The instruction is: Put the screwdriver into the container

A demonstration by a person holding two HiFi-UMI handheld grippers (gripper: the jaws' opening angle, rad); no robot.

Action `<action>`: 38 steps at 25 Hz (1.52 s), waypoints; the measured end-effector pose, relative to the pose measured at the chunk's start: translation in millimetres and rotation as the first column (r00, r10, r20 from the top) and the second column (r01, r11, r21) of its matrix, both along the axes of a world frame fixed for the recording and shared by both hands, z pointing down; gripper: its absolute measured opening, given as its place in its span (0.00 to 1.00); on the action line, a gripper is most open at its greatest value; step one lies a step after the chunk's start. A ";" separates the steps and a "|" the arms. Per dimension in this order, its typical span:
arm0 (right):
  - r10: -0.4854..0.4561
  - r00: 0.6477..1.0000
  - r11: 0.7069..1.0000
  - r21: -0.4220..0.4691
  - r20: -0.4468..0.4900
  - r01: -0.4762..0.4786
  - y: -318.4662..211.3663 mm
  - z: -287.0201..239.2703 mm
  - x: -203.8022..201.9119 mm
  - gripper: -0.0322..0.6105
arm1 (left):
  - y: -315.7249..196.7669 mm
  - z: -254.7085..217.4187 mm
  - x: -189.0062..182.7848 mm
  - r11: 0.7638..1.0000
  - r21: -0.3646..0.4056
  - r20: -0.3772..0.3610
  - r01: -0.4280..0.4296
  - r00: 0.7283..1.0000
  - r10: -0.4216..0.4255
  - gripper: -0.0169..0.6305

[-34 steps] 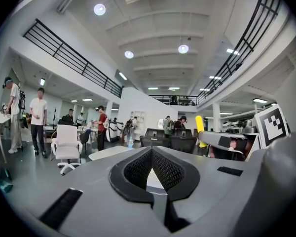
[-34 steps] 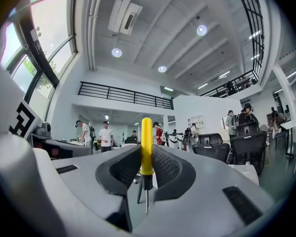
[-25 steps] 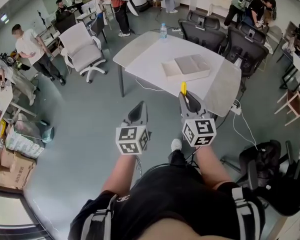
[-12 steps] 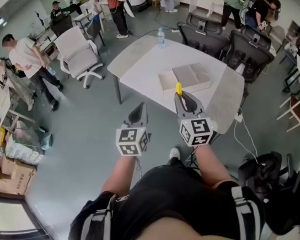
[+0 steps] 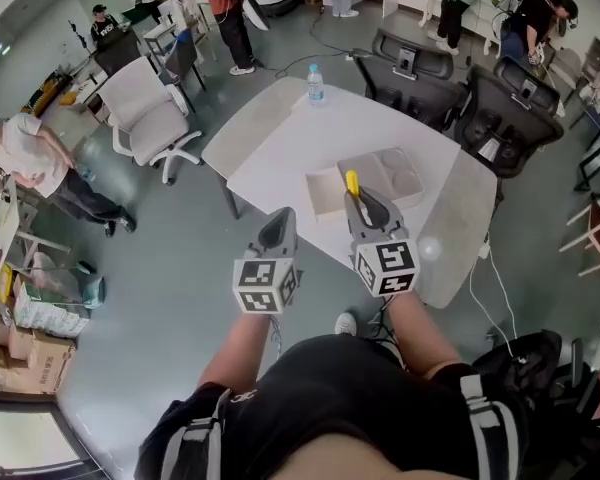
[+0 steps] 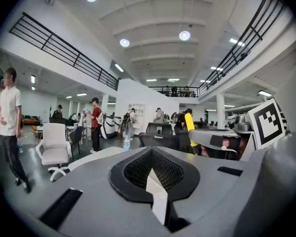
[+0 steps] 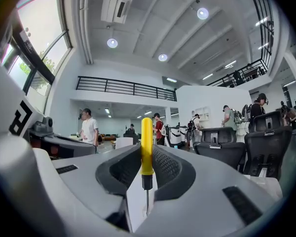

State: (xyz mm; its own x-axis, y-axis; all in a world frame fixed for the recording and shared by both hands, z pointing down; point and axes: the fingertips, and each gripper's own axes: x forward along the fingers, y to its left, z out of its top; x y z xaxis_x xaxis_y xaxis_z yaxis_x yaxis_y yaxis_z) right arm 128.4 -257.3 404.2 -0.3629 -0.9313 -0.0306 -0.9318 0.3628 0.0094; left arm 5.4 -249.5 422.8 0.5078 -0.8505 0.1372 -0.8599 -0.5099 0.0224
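Pointing level toward the table (image 5: 270,133), the right gripper (image 5: 358,203) clamps the screwdriver (image 7: 146,147) upright, its tip hidden inside the claw; the left gripper (image 5: 282,218) is closed and empty.

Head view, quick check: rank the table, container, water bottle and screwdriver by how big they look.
1. table
2. container
3. water bottle and screwdriver: they look alike, and the screwdriver is nearer the camera, so unranked.
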 end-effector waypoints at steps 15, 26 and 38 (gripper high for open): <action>-0.025 0.999 0.998 -0.060 0.030 0.026 -93.6 12.6 28.8 0.15 | -91.5 0.6 21.6 0.999 -0.028 0.011 0.044 0.999 -0.044 0.05; -0.020 0.999 0.977 -0.210 0.035 0.027 -132.8 62.9 -7.7 0.15 | -125.7 3.1 -16.3 0.999 -0.025 0.001 0.025 1.000 -0.025 0.05; 0.041 0.997 0.892 -0.446 -0.067 -0.067 -180.8 162.8 -28.6 0.15 | -156.2 5.5 -65.6 0.998 -0.036 -0.017 0.051 0.999 -0.051 0.05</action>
